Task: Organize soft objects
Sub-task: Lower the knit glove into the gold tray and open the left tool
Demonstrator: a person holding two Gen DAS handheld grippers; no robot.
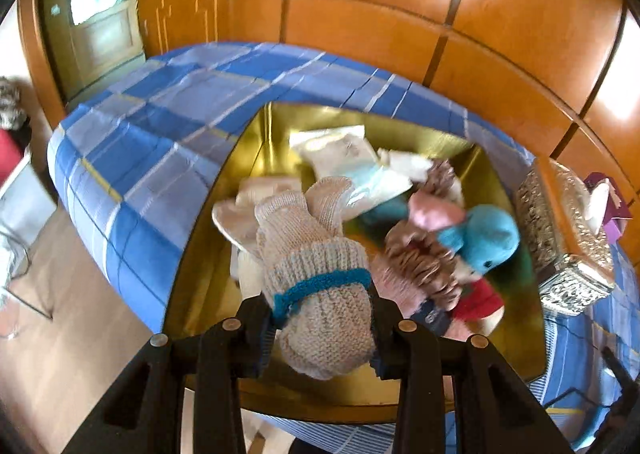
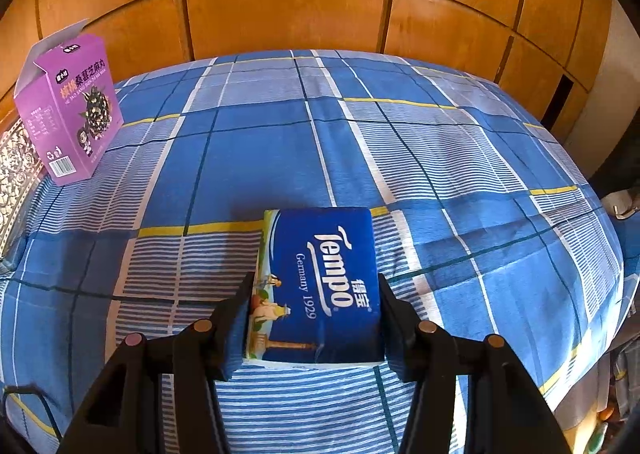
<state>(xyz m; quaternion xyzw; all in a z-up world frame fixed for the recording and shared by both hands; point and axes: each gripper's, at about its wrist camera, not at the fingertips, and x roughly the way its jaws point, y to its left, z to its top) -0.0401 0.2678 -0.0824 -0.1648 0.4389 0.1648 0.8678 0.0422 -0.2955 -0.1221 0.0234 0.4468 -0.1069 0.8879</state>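
Your left gripper [image 1: 322, 328] clamps knitted glove [image 1: 316, 274] at cuff, above gold tray [image 1: 256, 141] of soft things. Your right gripper [image 2: 314, 320] squeezes tissue pack [image 2: 320, 286] on checked bedsheet [image 2: 400, 157].

A bed [image 2: 280, 141] covered with a blue, white and yellow checked sheet [image 1: 160, 121] carries everything; directly on it lie a gold tray [image 1: 248, 157], a silver patterned box [image 1: 560, 254] just beside the tray, an upright purple carton [image 2: 68, 113], and a blue Tempo tissue pack [image 2: 324, 278].
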